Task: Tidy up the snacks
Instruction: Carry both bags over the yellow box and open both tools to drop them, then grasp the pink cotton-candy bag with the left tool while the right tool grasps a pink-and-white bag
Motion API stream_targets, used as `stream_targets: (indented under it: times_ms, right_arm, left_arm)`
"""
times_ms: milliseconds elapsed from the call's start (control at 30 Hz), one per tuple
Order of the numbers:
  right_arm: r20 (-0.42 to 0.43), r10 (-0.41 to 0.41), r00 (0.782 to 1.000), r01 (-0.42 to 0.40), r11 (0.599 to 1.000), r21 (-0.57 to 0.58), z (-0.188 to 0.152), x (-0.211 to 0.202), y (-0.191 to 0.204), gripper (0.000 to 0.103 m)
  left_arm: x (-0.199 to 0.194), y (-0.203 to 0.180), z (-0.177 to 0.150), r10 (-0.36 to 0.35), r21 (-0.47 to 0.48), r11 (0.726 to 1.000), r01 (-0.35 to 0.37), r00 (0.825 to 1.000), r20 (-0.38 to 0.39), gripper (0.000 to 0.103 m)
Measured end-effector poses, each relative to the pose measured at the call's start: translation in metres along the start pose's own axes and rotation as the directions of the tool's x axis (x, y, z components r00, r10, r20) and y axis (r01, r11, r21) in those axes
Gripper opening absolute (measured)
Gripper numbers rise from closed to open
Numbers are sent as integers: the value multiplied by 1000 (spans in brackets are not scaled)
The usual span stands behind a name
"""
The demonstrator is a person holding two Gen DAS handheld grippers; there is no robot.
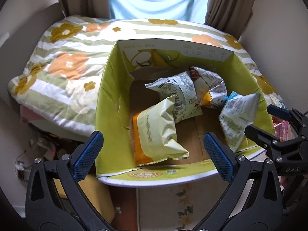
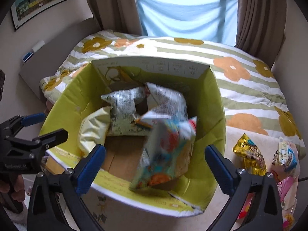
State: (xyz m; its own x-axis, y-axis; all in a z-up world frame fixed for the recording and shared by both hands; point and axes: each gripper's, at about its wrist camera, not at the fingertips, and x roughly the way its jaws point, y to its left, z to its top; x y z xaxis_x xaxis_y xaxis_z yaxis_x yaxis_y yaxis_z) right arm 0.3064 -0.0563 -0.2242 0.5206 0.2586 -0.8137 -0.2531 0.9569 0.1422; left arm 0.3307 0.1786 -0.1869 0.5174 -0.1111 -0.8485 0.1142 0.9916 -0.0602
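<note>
We see a green box (image 1: 107,88) standing open on a table, its far wall touching a flowered quilt (image 1: 63,61). Inside, on the brown cardboard floor, lie several snack packs: a pale yellow pack (image 1: 159,127) toward 7 o'clock of the box in the left wrist view, a grey printed pack (image 1: 179,94) in the middle, and a white pack (image 1: 209,84) behind it toward 1 o'clock.

Our left gripper (image 1: 154,156) hangs over the near wall of the box with its blue-padded fingers (image 1: 86,157) spread wide, holding nothing.

Our right gripper (image 2: 155,165) also has its fingers apart. Between them, in the right wrist view, a colourful pack (image 2: 165,154) shows blurred inside the box, touching neither pad as far as we can tell. In the left wrist view the same pack (image 1: 236,113) sits at 3 o'clock, leaning on the right wall of the box, just beside the right gripper's (image 1: 269,123) tips; whether they touch we cannot tell.

Outside the box, at 3 o'clock in the right wrist view, more snacks wait on the table: a gold pack (image 2: 250,154), a blue-and-white pack (image 2: 286,154) just beside it, and a pink pack (image 2: 284,190) nearer us.

A blue curtain (image 2: 184,9) hangs at 12 o'clock between brown drapes (image 2: 258,13), and a framed picture (image 2: 40,0) hangs at 10 o'clock.
</note>
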Motion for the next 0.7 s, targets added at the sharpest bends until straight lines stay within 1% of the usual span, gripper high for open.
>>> stream_targets:
  times_ms: [133,400,700]
  right_arm:
    - [-10,-6,1000,6,1000,-11,-3,-4,1,102]
    - [-4,5,1000,-5,1000,14,-6,-13,0,102]
    - [42,-27,999,25,999,44,-11,-40,-10,102]
  left_arm:
    - [-5,-1,-2,3,-3,1000,-2,1000,10,103]
    - [-11,-4,-4,0,-2,1000,0,1000,20,103]
    - [-23,-20,-6,-29,34,999,28,999,38,103]
